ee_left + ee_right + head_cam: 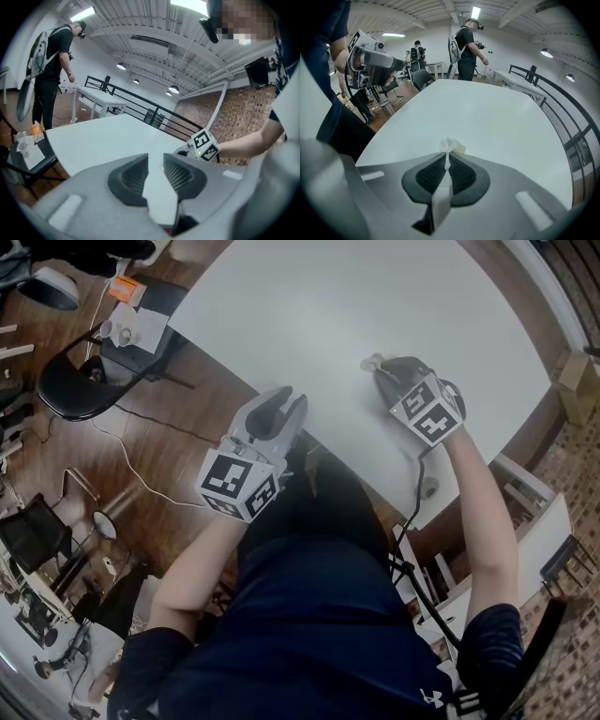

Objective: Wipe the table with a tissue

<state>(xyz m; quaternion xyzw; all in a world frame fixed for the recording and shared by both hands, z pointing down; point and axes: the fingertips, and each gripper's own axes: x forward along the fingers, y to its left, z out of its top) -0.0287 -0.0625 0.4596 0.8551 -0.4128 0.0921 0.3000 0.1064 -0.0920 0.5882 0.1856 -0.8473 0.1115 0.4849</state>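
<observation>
**Item 1.** Large white desk with rounded corners [375, 296]: one in use.

**Item 2.** Small crumpled white tissue [451, 146]: one. It is sticking out past the tips of the right gripper [447, 164], whose jaws are closing tight on its thin tail. It is sitting over the desk near the near edge, and contact with the surface is unclear.

**Item 3.** Left gripper [156, 161]: one. It is hanging at the desk's near-left edge, jaws parted, nothing between them.

**Grippers in total:** two.

**Hazards.** Only a narrow fold is being pinched, so a hard drag is likely to pull the tissue free or tear it. The wad is small, so the jaw tips may be scraping the desk instead of the paper.
</observation>
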